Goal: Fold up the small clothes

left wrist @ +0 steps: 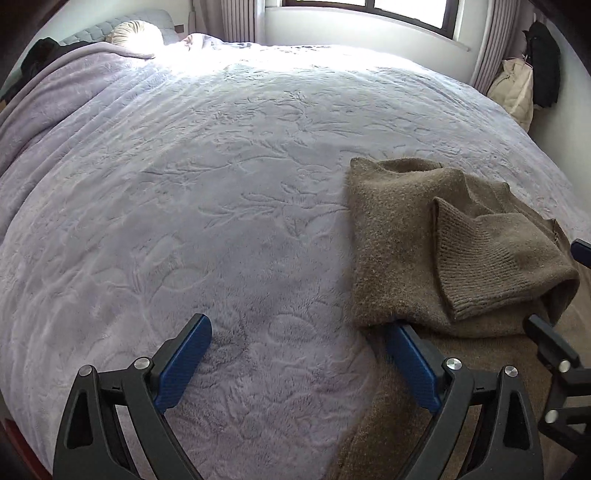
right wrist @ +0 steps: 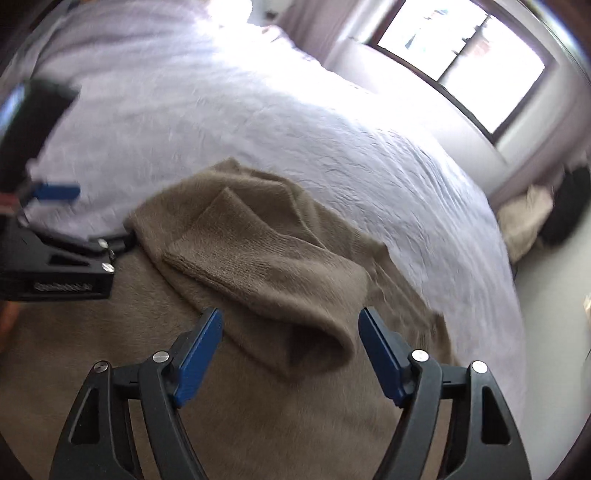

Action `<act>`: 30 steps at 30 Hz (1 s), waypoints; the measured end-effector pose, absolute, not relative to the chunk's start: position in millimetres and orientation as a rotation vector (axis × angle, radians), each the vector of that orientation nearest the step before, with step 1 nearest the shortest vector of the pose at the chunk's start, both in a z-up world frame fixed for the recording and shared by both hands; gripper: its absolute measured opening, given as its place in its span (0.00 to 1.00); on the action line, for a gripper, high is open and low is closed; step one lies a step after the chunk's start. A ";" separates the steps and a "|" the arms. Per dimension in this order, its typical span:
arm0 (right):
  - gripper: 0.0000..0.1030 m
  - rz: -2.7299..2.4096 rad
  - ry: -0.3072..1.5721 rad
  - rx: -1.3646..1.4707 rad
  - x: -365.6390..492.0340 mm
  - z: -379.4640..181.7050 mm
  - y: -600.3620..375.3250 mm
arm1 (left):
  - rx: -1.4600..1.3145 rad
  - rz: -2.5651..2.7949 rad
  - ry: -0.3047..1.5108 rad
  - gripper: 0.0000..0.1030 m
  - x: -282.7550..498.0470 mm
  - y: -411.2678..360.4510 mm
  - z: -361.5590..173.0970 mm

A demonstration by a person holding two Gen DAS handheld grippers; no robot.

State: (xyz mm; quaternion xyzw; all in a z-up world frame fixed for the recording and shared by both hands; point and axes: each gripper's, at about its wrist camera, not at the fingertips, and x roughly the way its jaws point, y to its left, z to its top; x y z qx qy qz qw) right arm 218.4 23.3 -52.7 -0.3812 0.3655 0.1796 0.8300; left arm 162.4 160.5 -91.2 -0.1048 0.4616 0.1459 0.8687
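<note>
A brown knit sweater (left wrist: 399, 236) (right wrist: 236, 406) lies on the near right part of the bed, with a ribbed sleeve (left wrist: 491, 258) (right wrist: 266, 266) folded across its body. My left gripper (left wrist: 299, 326) (right wrist: 92, 216) stands open at the sweater's left edge. Its right fingertip (left wrist: 400, 332) touches or slips under the hem, and its left one hangs over bare cover. My right gripper (right wrist: 291, 317) (left wrist: 557, 288) is open above the sweater. The rounded fold of the sleeve lies between its blue pads (right wrist: 376, 343), which do not press on it.
A lavender embossed bedspread (left wrist: 221, 184) (right wrist: 277, 122) covers the whole bed. A pillow (left wrist: 136, 33) sits at the head, far left. A window (left wrist: 369, 7) (right wrist: 461, 48) is beyond the bed. A beige bag (left wrist: 513, 88) and dark clothing (left wrist: 543, 62) hang by the right wall.
</note>
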 end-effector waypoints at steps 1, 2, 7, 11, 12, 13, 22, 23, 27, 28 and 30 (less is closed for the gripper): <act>0.77 0.367 0.765 -0.874 219.5 -60.4 28.0 | -0.218 0.301 0.971 0.93 166.3 158.2 -94.7; 0.77 0.360 0.759 -0.908 219.9 -64.2 31.1 | -0.224 0.302 0.977 0.93 169.1 158.0 -98.3; 0.70 0.338 0.757 -0.943 230.8 -77.2 41.1 | -0.229 0.316 0.967 0.95 170.0 156.4 -107.7; 0.10 0.331 0.755 -0.695 240.5 -51.4 20.2 | -0.235 0.314 0.961 0.95 170.3 158.8 -109.6; 0.10 0.310 0.758 -0.551 245.0 -37.3 -0.7 | -0.237 0.313 0.960 0.95 170.1 159.0 -109.9; 0.10 0.298 0.761 -0.447 248.2 -27.9 -19.8 | -0.238 0.312 0.959 0.95 171.3 160.1 -110.2; 0.10 0.153 0.938 0.498 247.6 -77.5 -233.3 | -0.222 0.322 0.961 0.99 173.0 157.7 -112.3; 0.14 0.202 0.935 0.596 244.9 -87.1 -243.6 | -0.219 0.324 0.961 0.99 173.1 157.5 -112.2; 0.37 0.288 0.887 0.869 244.0 -101.3 -268.2 | -0.218 0.325 0.960 0.99 172.9 157.3 -112.2; 0.40 0.292 0.878 0.913 245.3 -101.5 -270.1 | -0.217 0.327 0.960 0.99 172.7 156.9 -112.1; 0.35 0.262 0.900 0.906 248.3 -95.9 -268.6 | -0.215 0.328 0.959 0.99 172.5 156.7 -112.1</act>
